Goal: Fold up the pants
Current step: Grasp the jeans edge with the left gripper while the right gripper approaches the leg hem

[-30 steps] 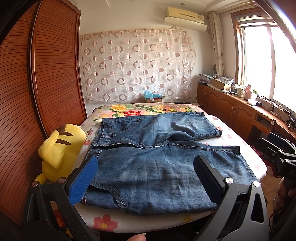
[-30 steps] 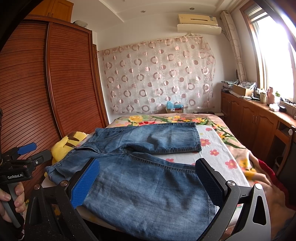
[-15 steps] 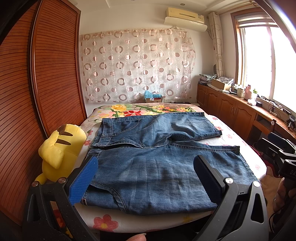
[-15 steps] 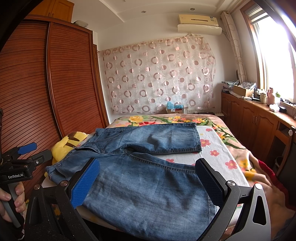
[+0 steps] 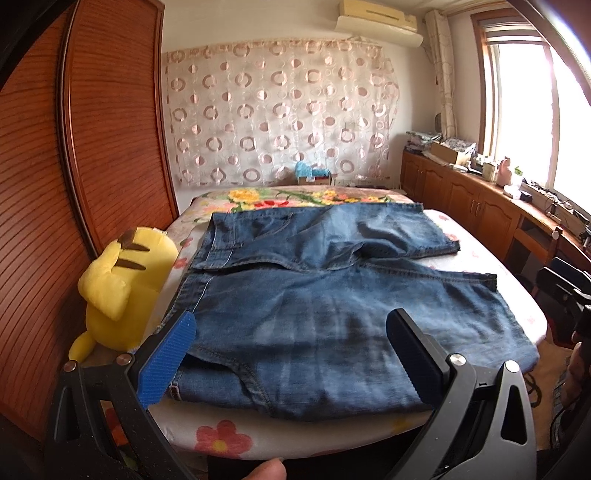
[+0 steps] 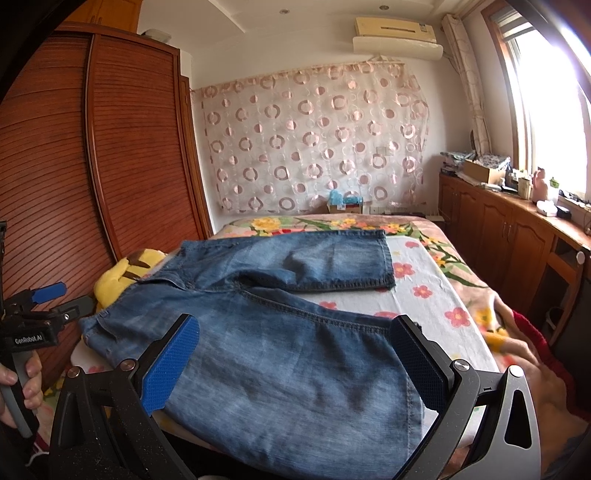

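Nearest the lens, left gripper [image 5: 291, 354] spread wide and empty, blue pad on one finger and dark pad on the other, poised above the near waist end of the denim pants [image 5: 332, 306]; right gripper [image 6: 295, 363] likewise spread wide with nothing between its fingers, over the near leg. Beyond them, pants lying flat and unfolded across the floral bed [image 5: 229, 432], legs parted, waistband toward the yellow plush toy [image 5: 125, 288] at the bed's left edge. Farther back, wooden wardrobe [image 5: 110, 122], circle-patterned curtain [image 5: 280, 110] and air conditioner [image 6: 397, 35] on the far wall
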A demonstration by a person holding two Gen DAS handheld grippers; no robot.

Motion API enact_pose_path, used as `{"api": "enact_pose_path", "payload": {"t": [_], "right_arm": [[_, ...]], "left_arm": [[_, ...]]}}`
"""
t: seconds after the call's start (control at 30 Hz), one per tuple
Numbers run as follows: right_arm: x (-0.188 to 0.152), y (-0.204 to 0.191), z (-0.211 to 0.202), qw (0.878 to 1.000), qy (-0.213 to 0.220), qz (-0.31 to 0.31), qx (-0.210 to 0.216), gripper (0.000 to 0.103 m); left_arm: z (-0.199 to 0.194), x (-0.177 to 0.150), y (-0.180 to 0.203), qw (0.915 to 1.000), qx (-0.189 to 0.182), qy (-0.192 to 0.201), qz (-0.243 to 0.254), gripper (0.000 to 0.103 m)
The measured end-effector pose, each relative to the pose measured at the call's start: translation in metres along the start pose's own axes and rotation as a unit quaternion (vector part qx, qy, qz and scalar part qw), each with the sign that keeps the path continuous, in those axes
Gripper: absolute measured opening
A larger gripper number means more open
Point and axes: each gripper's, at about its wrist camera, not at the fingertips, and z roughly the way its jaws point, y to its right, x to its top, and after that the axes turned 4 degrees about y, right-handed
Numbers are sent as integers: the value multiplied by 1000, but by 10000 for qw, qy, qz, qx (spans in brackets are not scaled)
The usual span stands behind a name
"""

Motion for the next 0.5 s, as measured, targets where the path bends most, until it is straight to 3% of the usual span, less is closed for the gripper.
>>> {"api": "enact_pose_path", "payload": {"t": [0.5], "right_arm": [[-8,2,9,9987,-474,-96,-181,103]], "left_arm": [[23,-15,-32,9993,205,-274,-142,103]]}}
